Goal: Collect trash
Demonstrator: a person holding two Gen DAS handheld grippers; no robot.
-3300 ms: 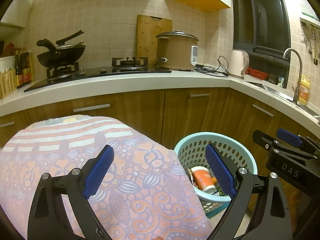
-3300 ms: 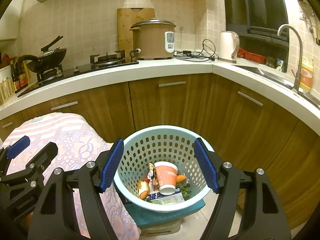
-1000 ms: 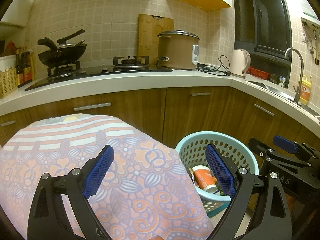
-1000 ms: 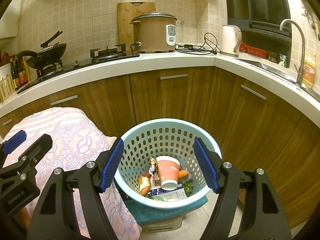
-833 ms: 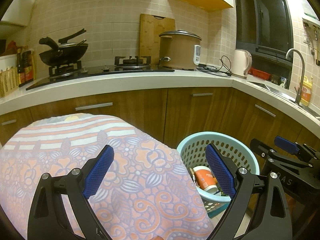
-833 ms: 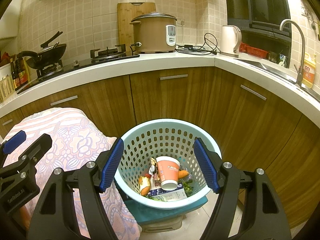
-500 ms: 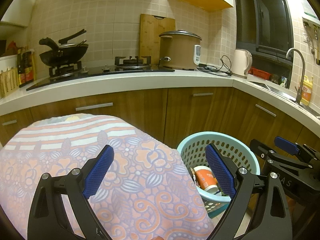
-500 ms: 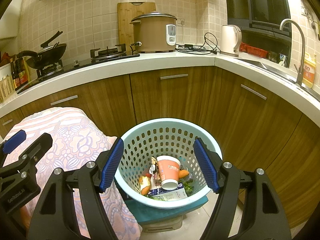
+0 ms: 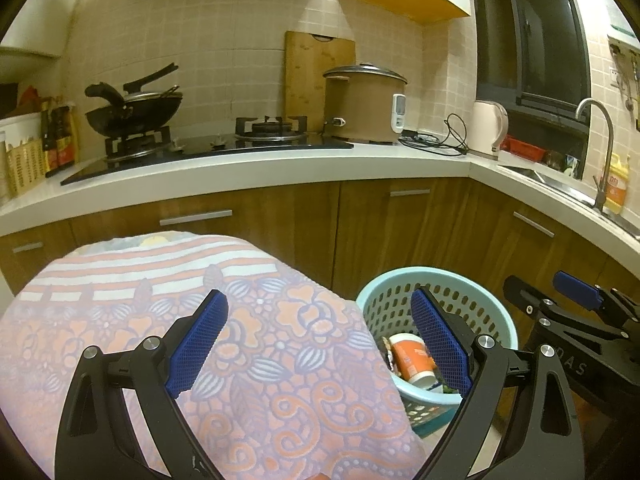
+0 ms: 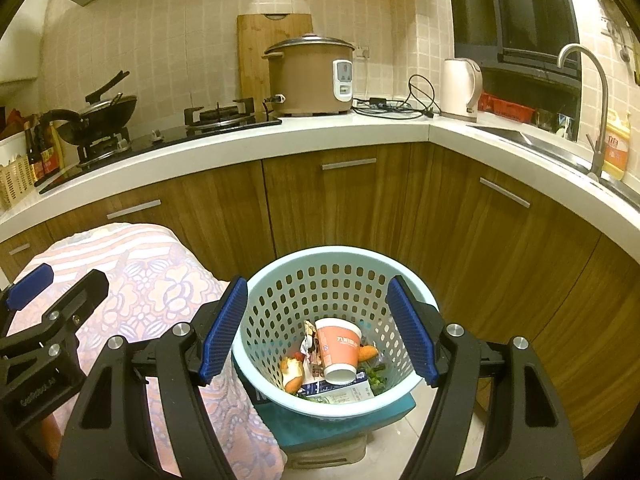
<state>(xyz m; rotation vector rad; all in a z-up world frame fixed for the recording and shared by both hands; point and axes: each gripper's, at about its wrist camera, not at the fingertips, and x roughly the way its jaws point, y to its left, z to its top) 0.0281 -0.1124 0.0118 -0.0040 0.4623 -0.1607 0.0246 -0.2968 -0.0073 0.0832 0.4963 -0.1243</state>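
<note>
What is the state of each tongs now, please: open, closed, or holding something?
Left tongs: open, holding nothing, above the flowered cloth.
Right tongs: open, holding nothing, above the basket of trash.

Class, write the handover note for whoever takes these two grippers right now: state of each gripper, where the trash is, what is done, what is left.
Left gripper: open, empty, above the floral cloth.
Right gripper: open, empty, over the basket.
Trash: orange paper cup, carton, food scraps all lie in the basket.
Done: those pieces are binned.
Left: no loose trash shows on the cloth or floor in either view; look around before stopping.
</note>
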